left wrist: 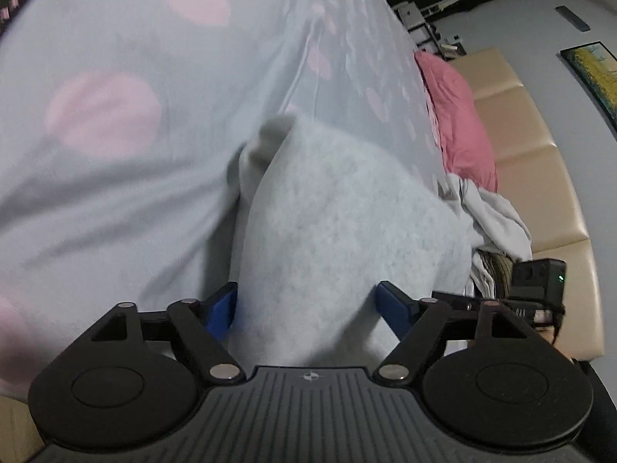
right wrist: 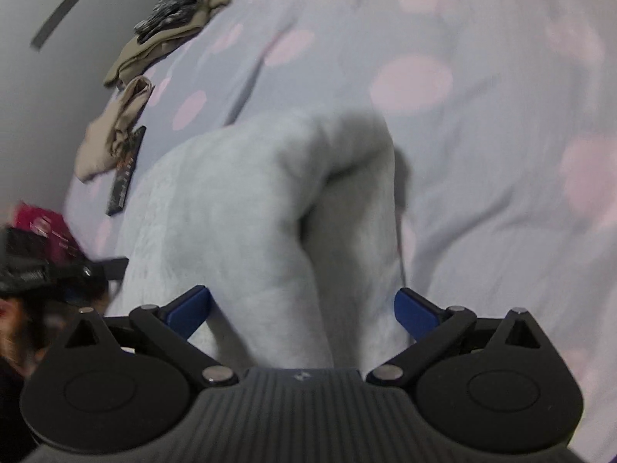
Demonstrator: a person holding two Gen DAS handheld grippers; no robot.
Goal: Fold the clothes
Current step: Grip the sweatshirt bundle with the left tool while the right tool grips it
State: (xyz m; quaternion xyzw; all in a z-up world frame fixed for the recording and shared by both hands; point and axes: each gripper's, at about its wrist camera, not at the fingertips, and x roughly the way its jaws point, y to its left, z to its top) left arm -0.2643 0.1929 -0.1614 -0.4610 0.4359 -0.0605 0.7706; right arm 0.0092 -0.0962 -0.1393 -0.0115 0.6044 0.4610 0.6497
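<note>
On the bed, over a pale blue sheet [left wrist: 115, 193] with pink spots, lies the light grey garment [left wrist: 339, 223], bunched and folded; it fills the foreground of both wrist views. Left hand-held gripper [left wrist: 308, 305]: jaws spread wide, the grey cloth passing between the blue pads [left wrist: 221, 308]; whether the pads press on it cannot be told for certain, though they appear to stand clear. Right hand-held gripper [right wrist: 304, 308]: jaws likewise wide, a fold of the same garment [right wrist: 270, 212] rising between them, pads [right wrist: 414, 312] apparently apart from it. Beyond: a pink cover [left wrist: 459, 123] and white clothes [left wrist: 489, 216] beside a beige padded headboard [left wrist: 540, 162]; tan clothes [right wrist: 115, 123] and a dark flat packet [right wrist: 125, 171] near the sheet's edge.
</note>
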